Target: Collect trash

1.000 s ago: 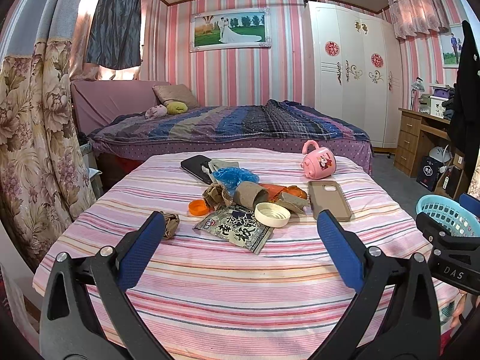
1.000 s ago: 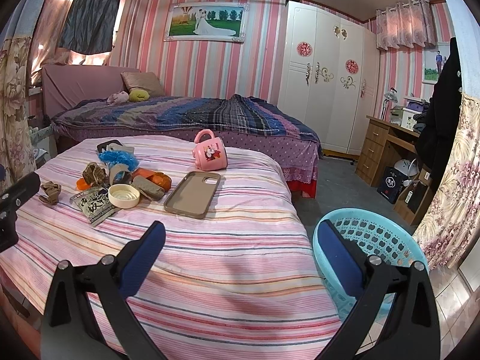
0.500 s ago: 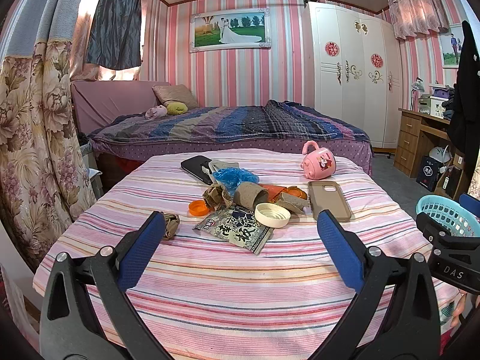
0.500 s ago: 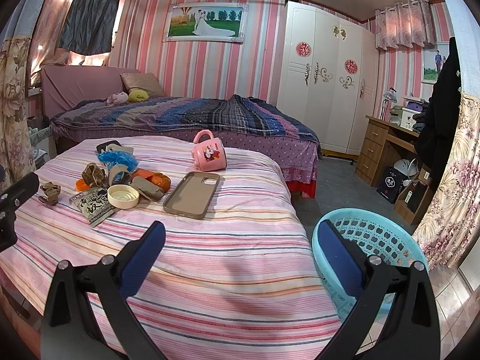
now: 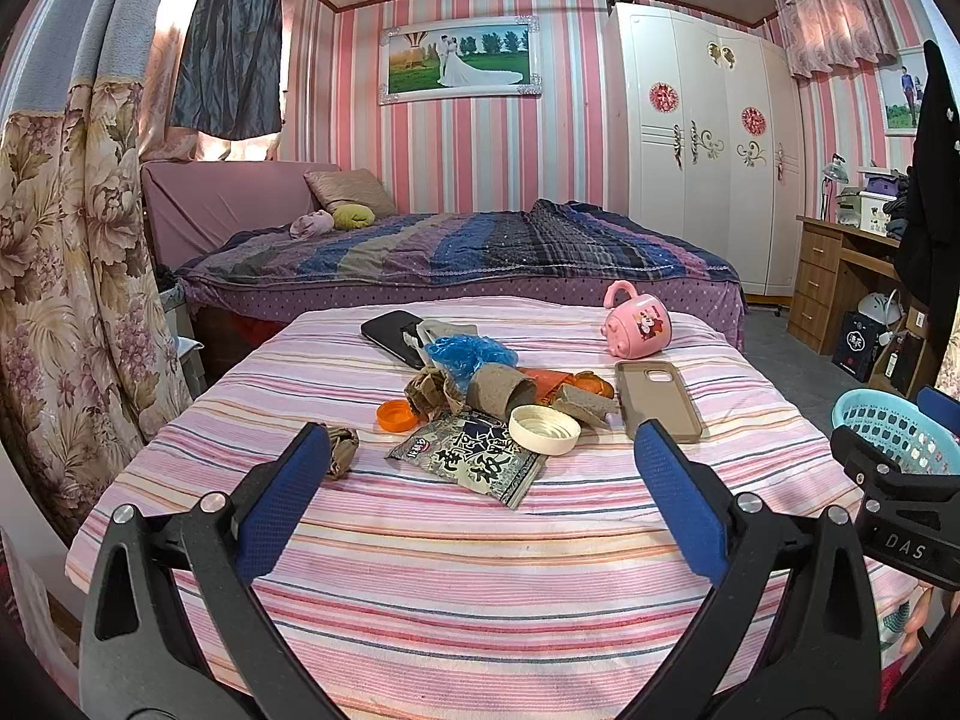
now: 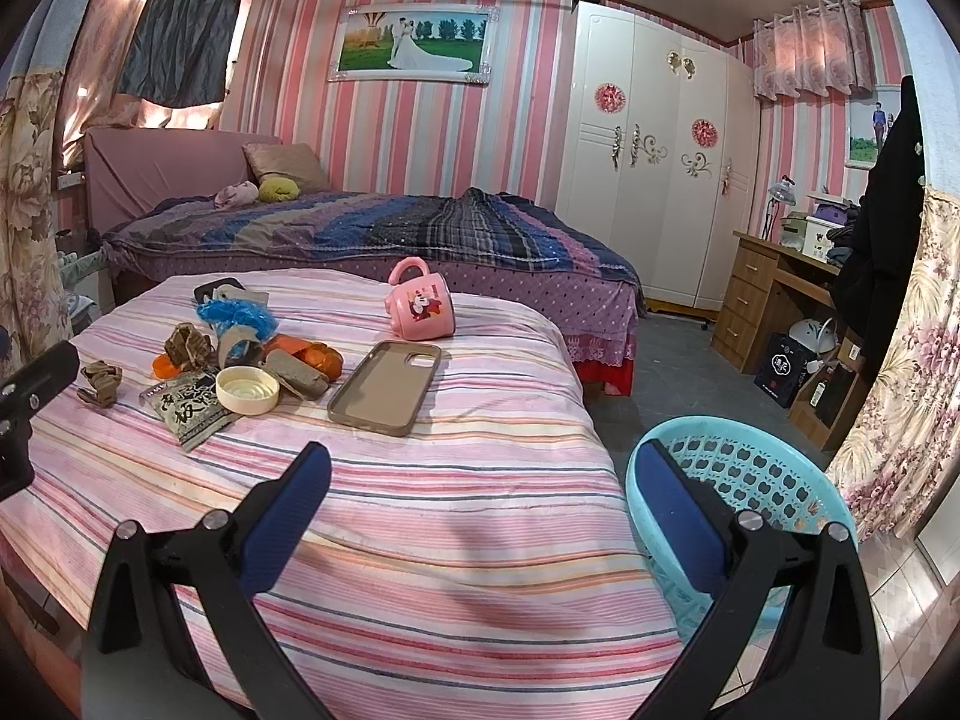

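Note:
A heap of trash lies mid-table on the pink striped cloth (image 5: 456, 546): a dark snack wrapper (image 5: 474, 456), a white lid (image 5: 544, 429), an orange cap (image 5: 396, 415), a cardboard tube (image 5: 498, 391), a blue plastic wad (image 5: 471, 354) and crumpled brown paper (image 5: 341, 447). The heap also shows in the right wrist view, with the wrapper (image 6: 186, 405) and lid (image 6: 247, 390). My left gripper (image 5: 480, 450) is open and empty, short of the heap. My right gripper (image 6: 480, 474) is open and empty over the table's right edge, beside the blue basket (image 6: 744, 468).
A tan phone case (image 5: 657, 399), a pink mug (image 5: 637, 323) and a black phone (image 5: 396, 336) also lie on the table. A bed (image 5: 456, 258) stands behind it. A wooden desk (image 6: 780, 306) and wardrobe (image 6: 654, 174) are at the right.
The right wrist view has shifted slightly; the table objects sit a touch further left in it. The left gripper has not moved. Both stay open.

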`<state>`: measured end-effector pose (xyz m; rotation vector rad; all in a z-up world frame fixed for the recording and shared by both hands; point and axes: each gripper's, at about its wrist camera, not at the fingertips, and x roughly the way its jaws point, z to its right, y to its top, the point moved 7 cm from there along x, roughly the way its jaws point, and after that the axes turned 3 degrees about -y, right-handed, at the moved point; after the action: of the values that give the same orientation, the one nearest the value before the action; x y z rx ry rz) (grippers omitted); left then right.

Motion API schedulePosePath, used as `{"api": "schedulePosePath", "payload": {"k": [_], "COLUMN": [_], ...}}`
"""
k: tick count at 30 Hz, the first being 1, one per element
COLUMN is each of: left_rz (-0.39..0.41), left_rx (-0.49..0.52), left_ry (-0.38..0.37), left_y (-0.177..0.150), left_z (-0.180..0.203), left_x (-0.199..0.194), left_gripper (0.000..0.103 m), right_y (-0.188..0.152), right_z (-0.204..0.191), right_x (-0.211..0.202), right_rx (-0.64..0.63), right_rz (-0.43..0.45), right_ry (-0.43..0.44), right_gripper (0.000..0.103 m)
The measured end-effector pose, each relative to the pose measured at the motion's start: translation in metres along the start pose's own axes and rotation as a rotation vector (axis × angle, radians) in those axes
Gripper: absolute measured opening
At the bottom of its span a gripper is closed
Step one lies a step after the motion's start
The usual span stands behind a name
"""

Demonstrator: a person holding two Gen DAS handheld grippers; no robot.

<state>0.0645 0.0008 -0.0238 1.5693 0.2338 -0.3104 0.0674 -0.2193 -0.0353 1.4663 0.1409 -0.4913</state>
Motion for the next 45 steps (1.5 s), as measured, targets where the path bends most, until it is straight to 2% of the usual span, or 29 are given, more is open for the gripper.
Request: {"api": "schedulePosePath", "payload": {"k": [24,34,45], "left_rz": [-0.008,-0.025,-0.024], "left_rx": [0.008,-0.020,-0.047], "left_ry": [-0.006,-0.010,-0.029], "left_y": [-0.002,0.000,0.017], "left_z": [0.003,-0.002,-0.010], "left_x": [0.001,0.005,0.008], "left_gripper": [0.098,0.098,0.098], "right_y": [-0.001,0.001,0.012], "right_z": [0.003,0.009,0.012], "right_x": [0.001,0.001,0.008], "right_rx": [0.003,0.016,0.053], "right_rz": [-0.002,-0.004,-0.036], "right_ry": [-0.008,-0.012,0.011], "right_gripper": [0.099,0.099,0.099]}}
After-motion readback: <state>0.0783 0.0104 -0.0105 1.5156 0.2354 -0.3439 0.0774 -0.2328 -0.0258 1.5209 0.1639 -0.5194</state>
